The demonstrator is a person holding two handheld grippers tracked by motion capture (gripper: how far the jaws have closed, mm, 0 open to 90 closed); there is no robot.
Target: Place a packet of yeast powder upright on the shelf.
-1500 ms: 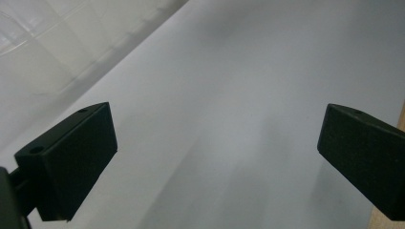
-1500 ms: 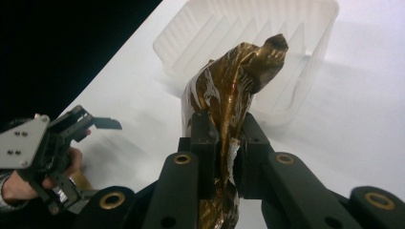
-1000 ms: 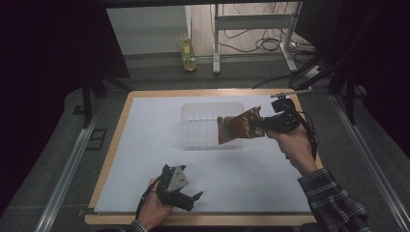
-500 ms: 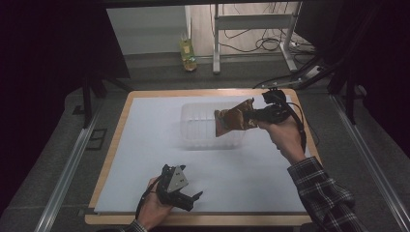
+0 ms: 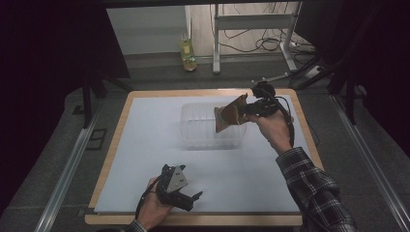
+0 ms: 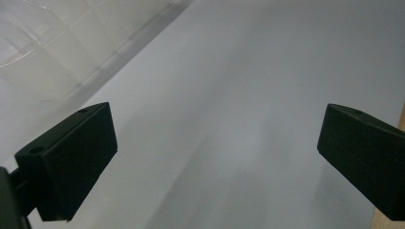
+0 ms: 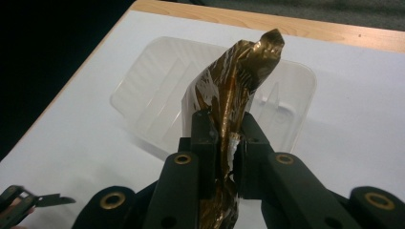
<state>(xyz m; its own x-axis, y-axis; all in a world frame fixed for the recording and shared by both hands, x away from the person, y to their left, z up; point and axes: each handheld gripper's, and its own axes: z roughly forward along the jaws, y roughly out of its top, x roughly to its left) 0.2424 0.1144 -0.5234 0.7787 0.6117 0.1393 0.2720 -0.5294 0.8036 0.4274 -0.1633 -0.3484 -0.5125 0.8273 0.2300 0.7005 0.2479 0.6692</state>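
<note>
A: Right gripper [image 5: 244,109] has carried the wrapper [image 5: 229,115] up and farther over the tub [image 5: 198,130] since a second ago; left gripper [image 5: 189,199] hasn't budged.

B: Grip status?

A: Right jaws closed tight on the wrapper's lower end. In the right gripper view the brown-gold foil [image 7: 237,76] sticks up past the jaw tips, crumpled and twisted. Clear tub [image 7: 157,90] sits directly beyond and below the tips.

B: Touching the tub?

A: Looks held above it, not inside. Can't tell whether it clears the rim.

B: Left side?

A: Left jaws wide open, nothing between them, just white worktop sheet [image 6: 239,119] ahead. Tub corner [image 6: 43,43] well off to the upper left of the left jaws. Parked near the person's edge of the worktop [image 5: 145,96].

B: Progress?

A: My read: pick and carry done, drop pending. Tub appears empty. What's left is lowering the tips over the tub opening, opening the jaws, and pulling back.

B: Risk?

A: Light foil may cling to a jaw on release.
</note>
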